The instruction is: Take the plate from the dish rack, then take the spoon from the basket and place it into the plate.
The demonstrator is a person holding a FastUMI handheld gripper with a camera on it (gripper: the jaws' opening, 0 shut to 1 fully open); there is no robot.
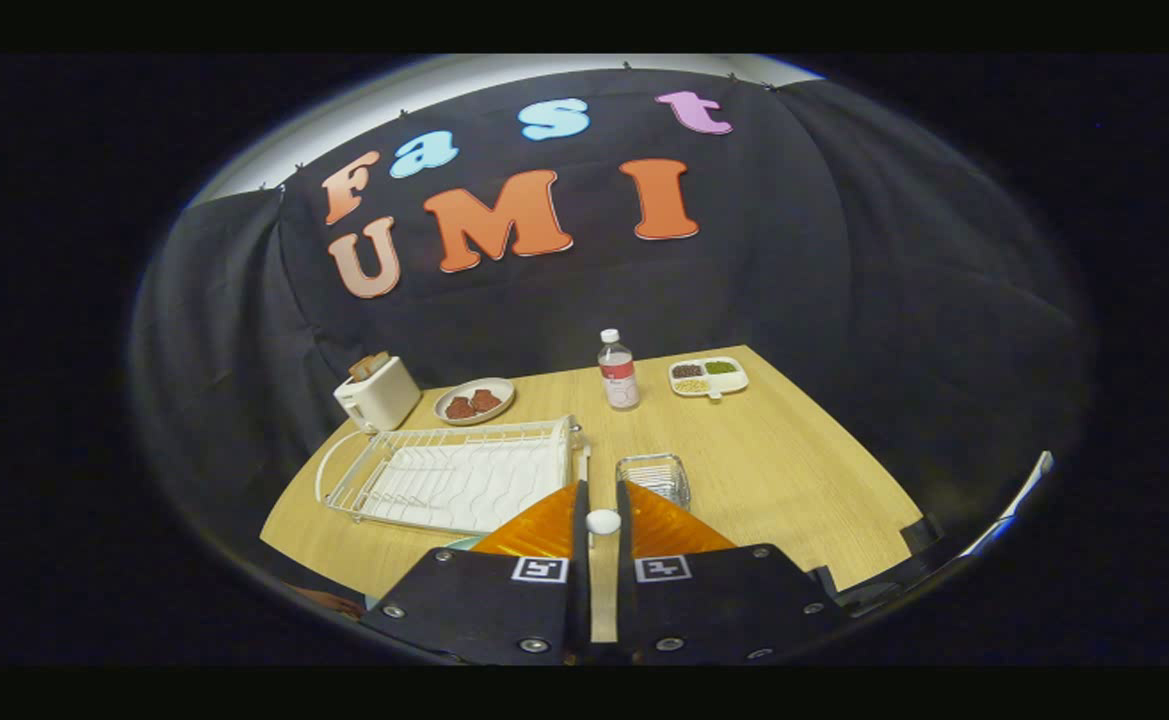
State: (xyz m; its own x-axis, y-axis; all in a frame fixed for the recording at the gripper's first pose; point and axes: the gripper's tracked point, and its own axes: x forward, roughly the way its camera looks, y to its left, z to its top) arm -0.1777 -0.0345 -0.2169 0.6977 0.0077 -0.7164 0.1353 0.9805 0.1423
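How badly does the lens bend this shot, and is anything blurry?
Gripper view: strong fisheye bowing, the table edges curve; the dish rack and bottle look fairly sharp; the claw, closed on the white spoon, is soft up close; light is even.

Your dish rack (449, 478) sits at 10 o'clock from the fingers, basket (654, 478) at 1. Toaster (377, 393) and a plate of food (474, 401) lie behind the rack; bottle (619, 371) at 12, divided tray (709, 377) to its right.
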